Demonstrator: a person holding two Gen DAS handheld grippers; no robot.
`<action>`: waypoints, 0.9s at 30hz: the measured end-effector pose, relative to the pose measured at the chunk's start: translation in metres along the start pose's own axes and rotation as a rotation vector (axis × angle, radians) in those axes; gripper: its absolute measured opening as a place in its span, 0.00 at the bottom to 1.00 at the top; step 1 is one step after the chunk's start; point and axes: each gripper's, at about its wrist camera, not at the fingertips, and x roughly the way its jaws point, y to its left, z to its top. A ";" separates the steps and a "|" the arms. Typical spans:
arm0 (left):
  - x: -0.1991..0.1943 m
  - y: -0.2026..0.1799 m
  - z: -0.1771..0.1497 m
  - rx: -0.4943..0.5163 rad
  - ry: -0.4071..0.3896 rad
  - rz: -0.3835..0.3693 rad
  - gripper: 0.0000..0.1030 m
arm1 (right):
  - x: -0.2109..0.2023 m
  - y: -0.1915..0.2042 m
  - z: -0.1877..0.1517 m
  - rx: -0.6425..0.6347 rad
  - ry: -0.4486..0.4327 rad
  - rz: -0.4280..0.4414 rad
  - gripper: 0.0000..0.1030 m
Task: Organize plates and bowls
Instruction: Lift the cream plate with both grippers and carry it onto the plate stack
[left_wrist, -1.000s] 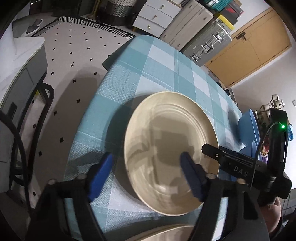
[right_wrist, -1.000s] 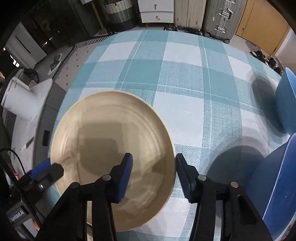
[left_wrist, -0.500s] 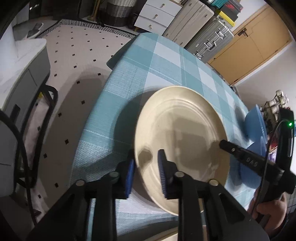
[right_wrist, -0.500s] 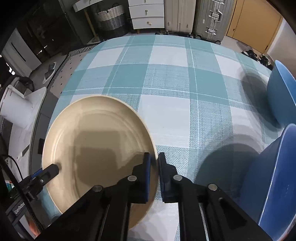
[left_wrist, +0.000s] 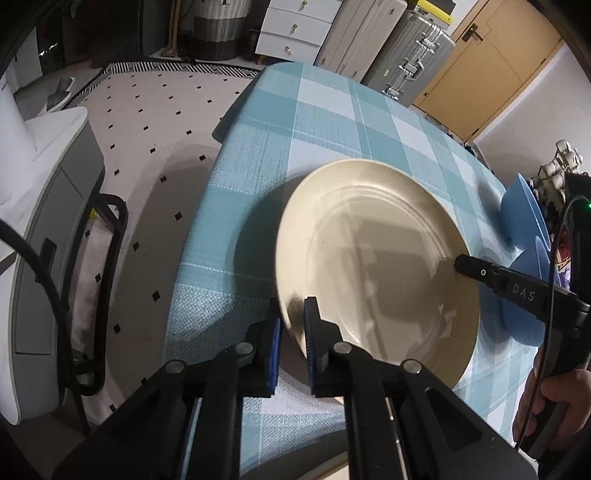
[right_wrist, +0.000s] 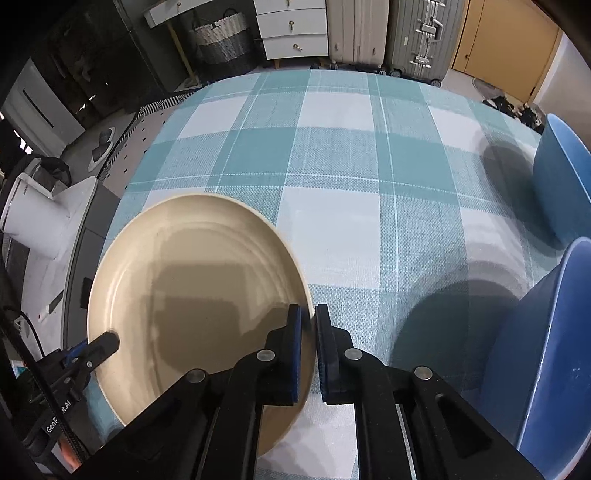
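A beige plate (left_wrist: 369, 258) (right_wrist: 192, 277) lies over the near left part of the checked tablecloth (right_wrist: 332, 147). My left gripper (left_wrist: 293, 314) has its blue pads on either side of the plate's left rim, and its jaws are closing on it. My right gripper (right_wrist: 307, 314) is shut on the opposite rim. Each gripper shows in the other's view, the right gripper (left_wrist: 461, 264) at the plate's far edge and the left gripper (right_wrist: 110, 339) at its near left. Two blue bowls (right_wrist: 565, 177) (right_wrist: 546, 350) stand at the right.
The table's left edge (left_wrist: 207, 206) drops to a dotted carpet. A black chair frame (left_wrist: 110, 229) and a white-topped grey unit (left_wrist: 48, 155) stand beside it. Drawers (right_wrist: 295, 33) and suitcases (right_wrist: 417, 33) line the back wall. A person's hand (left_wrist: 554, 398) holds the right gripper.
Both grippers went from wide open around the plate's rim to pinching it, one on each side. The left wrist view has rolled a little.
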 end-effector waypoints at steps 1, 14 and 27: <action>-0.001 0.000 0.000 0.001 -0.002 0.002 0.08 | -0.002 0.001 0.000 -0.006 -0.004 -0.003 0.07; -0.026 -0.005 -0.002 0.002 -0.028 0.010 0.08 | -0.031 0.005 -0.002 -0.008 -0.036 0.020 0.07; -0.088 -0.020 -0.046 -0.011 -0.075 0.003 0.08 | -0.102 0.006 -0.049 -0.003 -0.069 0.052 0.06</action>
